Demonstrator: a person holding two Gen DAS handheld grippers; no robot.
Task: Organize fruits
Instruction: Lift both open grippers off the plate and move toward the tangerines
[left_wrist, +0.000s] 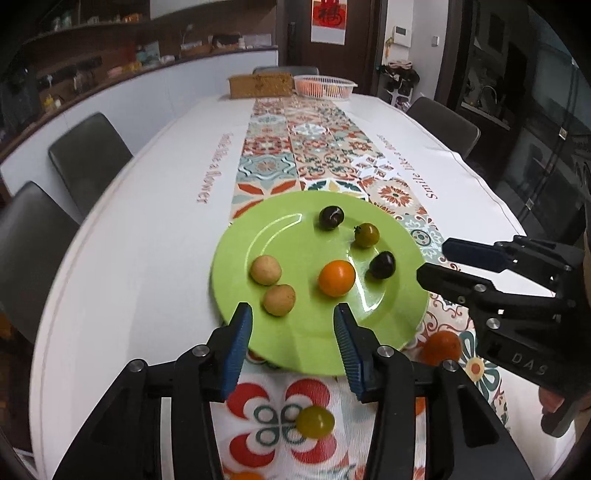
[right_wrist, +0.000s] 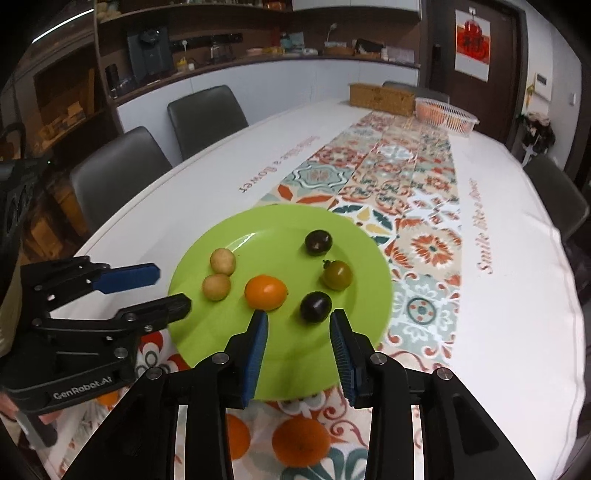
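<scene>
**Desk:** Kitchen shelving and grey chairs ring a long counter (left_wrist: 147, 236) under a white cloth with a tiled runner. Where is the fruit?

**Photographer:** Mostly on the green plate (left_wrist: 295, 332): two pale round fruits (left_wrist: 266, 270), an orange tomato (left_wrist: 336, 278), a green tomato (left_wrist: 366, 235) and two dark ones (left_wrist: 331, 217). Off the plate's near rim lie a yellow-green tomato (left_wrist: 315, 422) and an orange fruit (right_wrist: 301, 441).

**Desk:** And the tongs?

**Photographer:** Left tongs (left_wrist: 293, 326) and right tongs (right_wrist: 299, 328) both stand part open, empty, over the near rim.

**Desk:** Advice?

**Photographer:** Probably drop straight onto one loose fruit, centre it between the pads, close gently; round skins roll.

**Desk:** Room?

**Photographer:** Plenty beyond the plate. Tight near it: the tongs crowd together, and the counter's edge is close on the left.
</scene>
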